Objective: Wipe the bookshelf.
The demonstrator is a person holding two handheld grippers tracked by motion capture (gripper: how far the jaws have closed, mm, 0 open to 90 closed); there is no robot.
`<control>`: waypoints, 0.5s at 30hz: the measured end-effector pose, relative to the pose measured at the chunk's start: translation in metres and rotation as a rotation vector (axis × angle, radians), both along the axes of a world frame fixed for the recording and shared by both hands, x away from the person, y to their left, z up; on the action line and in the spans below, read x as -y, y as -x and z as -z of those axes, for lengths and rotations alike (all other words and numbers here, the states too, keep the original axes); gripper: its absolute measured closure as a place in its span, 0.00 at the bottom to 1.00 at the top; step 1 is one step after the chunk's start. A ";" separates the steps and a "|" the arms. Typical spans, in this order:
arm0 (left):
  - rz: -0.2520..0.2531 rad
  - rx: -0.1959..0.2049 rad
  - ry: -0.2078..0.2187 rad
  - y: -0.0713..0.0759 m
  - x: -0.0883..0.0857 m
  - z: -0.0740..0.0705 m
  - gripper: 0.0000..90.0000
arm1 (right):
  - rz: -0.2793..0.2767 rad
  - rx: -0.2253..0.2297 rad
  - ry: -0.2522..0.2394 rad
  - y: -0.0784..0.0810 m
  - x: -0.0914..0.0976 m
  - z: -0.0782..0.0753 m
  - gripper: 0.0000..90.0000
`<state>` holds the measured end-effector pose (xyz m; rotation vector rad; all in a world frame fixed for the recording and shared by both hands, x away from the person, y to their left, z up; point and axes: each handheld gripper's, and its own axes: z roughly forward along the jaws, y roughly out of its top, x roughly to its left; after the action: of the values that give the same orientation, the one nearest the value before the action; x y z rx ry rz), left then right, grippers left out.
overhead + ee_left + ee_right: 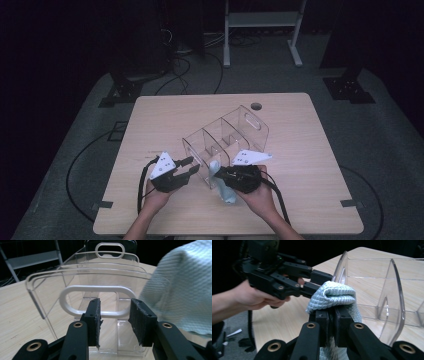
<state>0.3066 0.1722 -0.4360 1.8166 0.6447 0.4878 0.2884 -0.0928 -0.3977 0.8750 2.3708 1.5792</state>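
Observation:
A clear plastic organizer (pixel 227 137) with several compartments and handle cutouts stands diagonally in the middle of the table. My left gripper (pixel 190 166) points at its near end wall. In the left gripper view the pads (pixel 93 315) stand apart in front of the wall's white-rimmed handle slot (pixel 75 288), with nothing pressed between them. My right gripper (pixel 218 175) is shut on a light blue waffle cloth (pixel 226 192), which hangs beside the organizer's near corner. In the right gripper view the cloth (pixel 332 296) bulges over the closed jaws, with the left gripper (pixel 319 283) just behind it at the organizer's edge (pixel 342 267).
The wooden table (pixel 310 200) has a round cable hole (pixel 256 106) at its far edge. Beyond it are a white metal frame (pixel 260 20), dark stands and cables on a grey floor. Bare tabletop lies on both sides of the organizer.

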 end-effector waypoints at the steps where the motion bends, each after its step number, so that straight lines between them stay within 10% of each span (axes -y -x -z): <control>1: -0.002 -0.002 -0.002 -0.001 0.000 0.000 0.68 | 0.000 0.004 0.006 0.000 -0.001 0.000 0.92; 15: -0.010 -0.015 -0.022 -0.007 0.003 0.005 0.68 | 0.006 -0.024 0.095 0.001 -0.016 0.035 0.93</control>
<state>0.3139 0.1695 -0.4414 1.8398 0.6610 0.4896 0.2873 -0.0771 -0.4324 0.8852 2.4348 1.4483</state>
